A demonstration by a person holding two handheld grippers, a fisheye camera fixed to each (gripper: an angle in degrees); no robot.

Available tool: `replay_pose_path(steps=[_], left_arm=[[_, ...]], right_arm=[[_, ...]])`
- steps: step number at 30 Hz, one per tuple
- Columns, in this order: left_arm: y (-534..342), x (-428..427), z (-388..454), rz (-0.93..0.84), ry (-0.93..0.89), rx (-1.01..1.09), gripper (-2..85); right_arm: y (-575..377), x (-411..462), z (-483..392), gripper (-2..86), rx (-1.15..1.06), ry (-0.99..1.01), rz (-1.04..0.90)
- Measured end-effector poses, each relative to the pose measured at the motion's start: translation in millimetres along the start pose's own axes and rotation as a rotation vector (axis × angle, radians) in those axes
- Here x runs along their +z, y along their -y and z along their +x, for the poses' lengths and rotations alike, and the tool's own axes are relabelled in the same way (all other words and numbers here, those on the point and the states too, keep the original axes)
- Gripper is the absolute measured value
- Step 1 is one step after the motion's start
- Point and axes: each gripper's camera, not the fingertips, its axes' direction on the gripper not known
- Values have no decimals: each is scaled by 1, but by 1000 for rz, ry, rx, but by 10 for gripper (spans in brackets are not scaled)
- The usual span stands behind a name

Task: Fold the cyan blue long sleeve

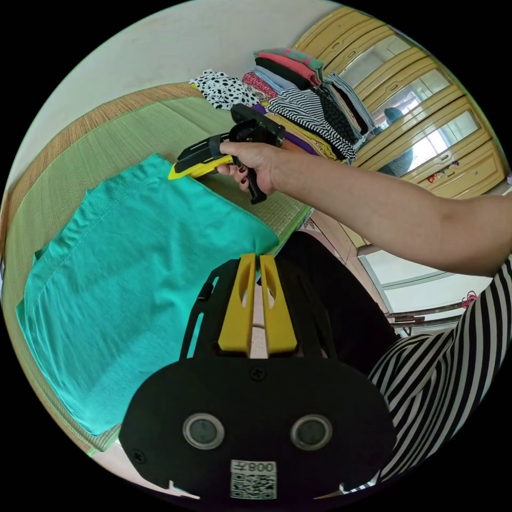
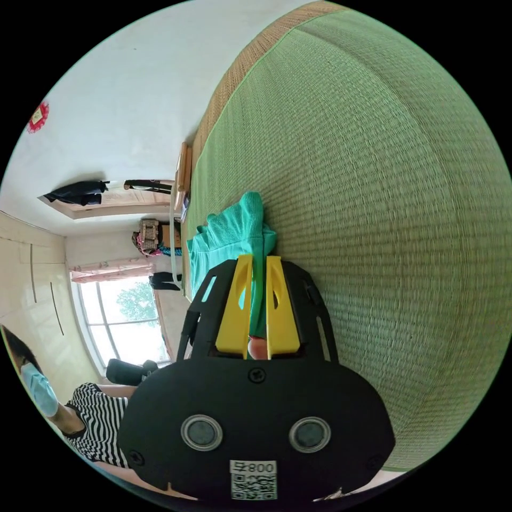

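The cyan long sleeve [image 1: 133, 288] lies folded flat on the green woven mat [image 1: 106, 144]. My left gripper [image 1: 259, 260] has its yellow jaws close together, with the tips right at the garment's near corner; no cloth shows between them. A hand holds my right gripper [image 1: 176, 172] at the garment's far edge. In the right gripper view, my right gripper [image 2: 258, 261] is shut on a bunched edge of the cyan long sleeve [image 2: 229, 234], and a strip of cloth runs between its jaws, just above the mat [image 2: 373, 186].
A tall stack of folded clothes [image 1: 298, 101] stands at the mat's far end, beside a wooden wardrobe with mirrors [image 1: 426, 122]. The person's bare arm [image 1: 384, 213] reaches across, with a striped top [image 1: 442, 373] at the right. A window [image 2: 122, 314] shows beyond the mat.
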Motion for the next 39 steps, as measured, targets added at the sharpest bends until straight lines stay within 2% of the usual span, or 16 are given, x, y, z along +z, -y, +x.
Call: replay_pose_path(steps=[4, 12, 20, 25, 29, 39], left_arm=[[-2, -21, -4, 6, -20, 3, 12], [-7, -76, -1, 46, -93, 70, 10], [-68, -221, -66, 259, -238, -60, 10], [-149, -324, -134, 462, -312, -232, 10], [-232, -396, -196, 589, -304, -413, 9], [-369, -484, -310, 770, -378, -753, 10]], right_arm=[[2, -4, -4, 25, -4, 79, 36], [-8, -39, -27, 16, -5, 85, 132], [-2, -32, -110, 15, -70, 149, 195], [20, 20, -206, 15, -180, 191, 179], [39, 74, -274, 14, -264, 169, 126], [98, 269, -395, 15, -301, -24, -51]])
